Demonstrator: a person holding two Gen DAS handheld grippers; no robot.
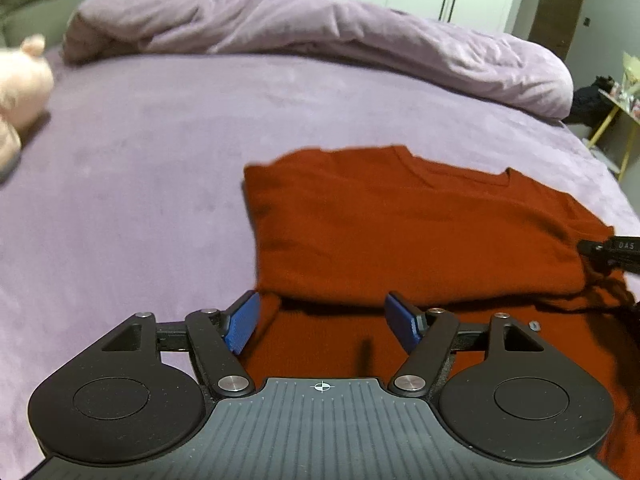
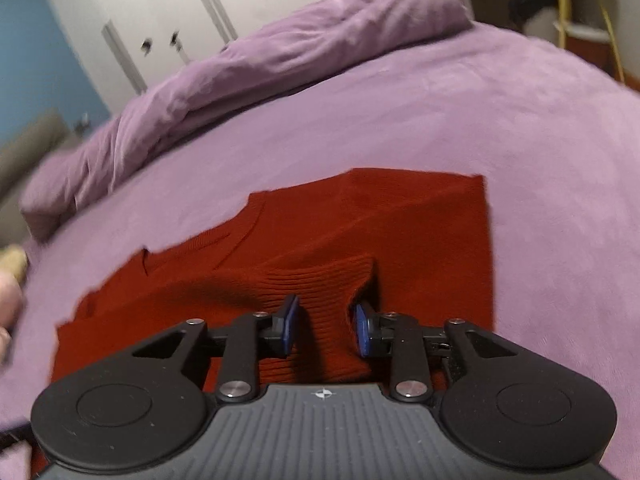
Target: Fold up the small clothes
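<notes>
A rust-red knit sweater [image 1: 400, 224] lies on the purple bed, partly folded over itself. My left gripper [image 1: 322, 322] is open and empty, its blue pads [image 1: 244, 326] wide apart just above the sweater's near folded edge. In the right wrist view the sweater [image 2: 360, 216] lies flat with a ribbed cuff or hem [image 2: 324, 280] lifted up. My right gripper [image 2: 326, 330] has its blue pads on either side of that ribbed part, with a gap still showing; the cloth passes between them. The right gripper's tip shows at the left view's right edge [image 1: 612, 250].
A rumpled purple duvet [image 1: 320, 32] lies along the far side of the bed. A pink plush toy [image 1: 20, 92] sits at the left. White wardrobe doors [image 2: 160, 20] stand behind. A yellow-legged side table [image 1: 624, 116] stands off the bed's right side.
</notes>
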